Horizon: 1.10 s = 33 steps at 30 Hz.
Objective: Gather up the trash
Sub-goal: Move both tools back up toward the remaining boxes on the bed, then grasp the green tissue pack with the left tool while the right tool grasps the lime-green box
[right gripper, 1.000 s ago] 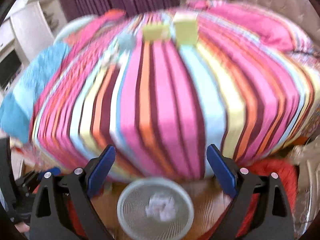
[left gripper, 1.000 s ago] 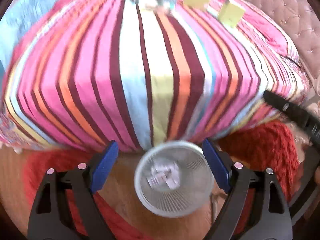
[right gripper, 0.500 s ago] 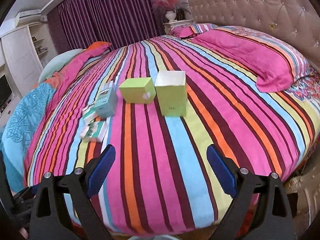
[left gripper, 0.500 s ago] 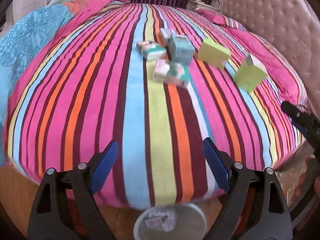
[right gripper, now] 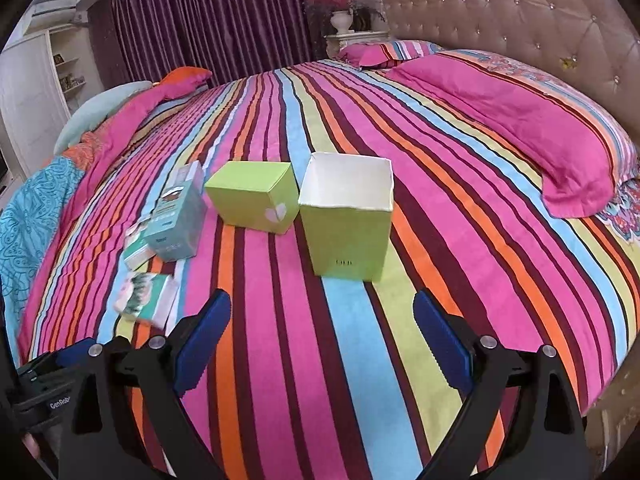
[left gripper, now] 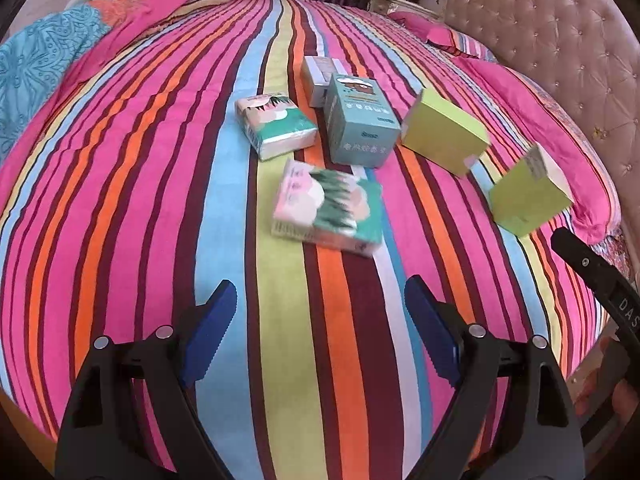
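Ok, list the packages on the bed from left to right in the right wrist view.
Nearest tissue pack → teal box → closed green box → open green box. A second tissue pack sits half hidden behind the teal box, so I leave it out.

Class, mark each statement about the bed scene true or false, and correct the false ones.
1. The taller green box stands upright with its top open. True.
2. The left gripper is shut on a tissue pack. False: its jaws are open and hold nothing.
3. The teal box stands on the striped bedspread. True.
4. The right gripper holds the lower green box. False: it is open and apart from it.
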Motion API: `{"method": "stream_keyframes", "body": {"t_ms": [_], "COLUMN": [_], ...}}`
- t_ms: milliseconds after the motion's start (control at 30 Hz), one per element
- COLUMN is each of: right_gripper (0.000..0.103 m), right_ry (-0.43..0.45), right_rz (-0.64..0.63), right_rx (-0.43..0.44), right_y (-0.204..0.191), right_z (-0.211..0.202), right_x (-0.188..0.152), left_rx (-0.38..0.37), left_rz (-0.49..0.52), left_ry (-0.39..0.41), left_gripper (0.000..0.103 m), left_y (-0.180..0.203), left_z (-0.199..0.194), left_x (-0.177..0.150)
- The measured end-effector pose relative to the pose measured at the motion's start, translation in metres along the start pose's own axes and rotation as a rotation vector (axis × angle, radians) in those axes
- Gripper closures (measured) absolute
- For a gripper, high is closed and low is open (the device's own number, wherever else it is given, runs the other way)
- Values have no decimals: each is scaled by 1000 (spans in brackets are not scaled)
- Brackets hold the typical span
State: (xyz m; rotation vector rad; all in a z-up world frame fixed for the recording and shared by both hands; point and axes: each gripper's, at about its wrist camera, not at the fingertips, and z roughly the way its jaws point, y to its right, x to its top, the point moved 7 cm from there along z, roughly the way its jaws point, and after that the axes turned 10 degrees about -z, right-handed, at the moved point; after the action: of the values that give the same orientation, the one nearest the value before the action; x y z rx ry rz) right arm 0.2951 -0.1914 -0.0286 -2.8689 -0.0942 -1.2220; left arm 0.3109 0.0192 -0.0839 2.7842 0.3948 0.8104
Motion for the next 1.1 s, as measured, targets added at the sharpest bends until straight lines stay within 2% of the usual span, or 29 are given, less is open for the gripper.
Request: {"method": "stream_keyframes", "body": {"t_ms": [167, 300, 833, 900, 933, 1000, 1033, 1100], "right_gripper": [15, 15, 15, 16, 17, 30, 45, 48], "right_ry": [-17, -20, -59, -61, -65, -77, -83, -100], "right_rz": [19, 9, -3, -16, -24, -34, -35, -28], "right_rx": [-8, -18, -55, -61, -65, -73, -75, -59], "right_y": [4, 3, 5, 4, 4, 6, 7, 9], "right_z": [19, 29, 69, 72, 75, 79, 80, 82], "right_x": [8, 14, 18, 19, 19, 19, 18, 18], "left_rx": [-17, 8, 102, 113, 125, 136, 133, 127], "left_rz": [-7, 24, 42, 46, 53, 61, 60, 58], "left_ry": [-4, -12, -26, -24, -20, -14, -13, -7], "left_gripper": [19, 19, 19, 25, 29, 33, 34, 34], "left_y": [6, 12, 14, 14, 13, 13, 12, 11], "left_z": [12, 25, 59, 61, 61, 61, 60, 58], "left_x": [15, 22, 35, 36, 37, 37, 38, 37]}}
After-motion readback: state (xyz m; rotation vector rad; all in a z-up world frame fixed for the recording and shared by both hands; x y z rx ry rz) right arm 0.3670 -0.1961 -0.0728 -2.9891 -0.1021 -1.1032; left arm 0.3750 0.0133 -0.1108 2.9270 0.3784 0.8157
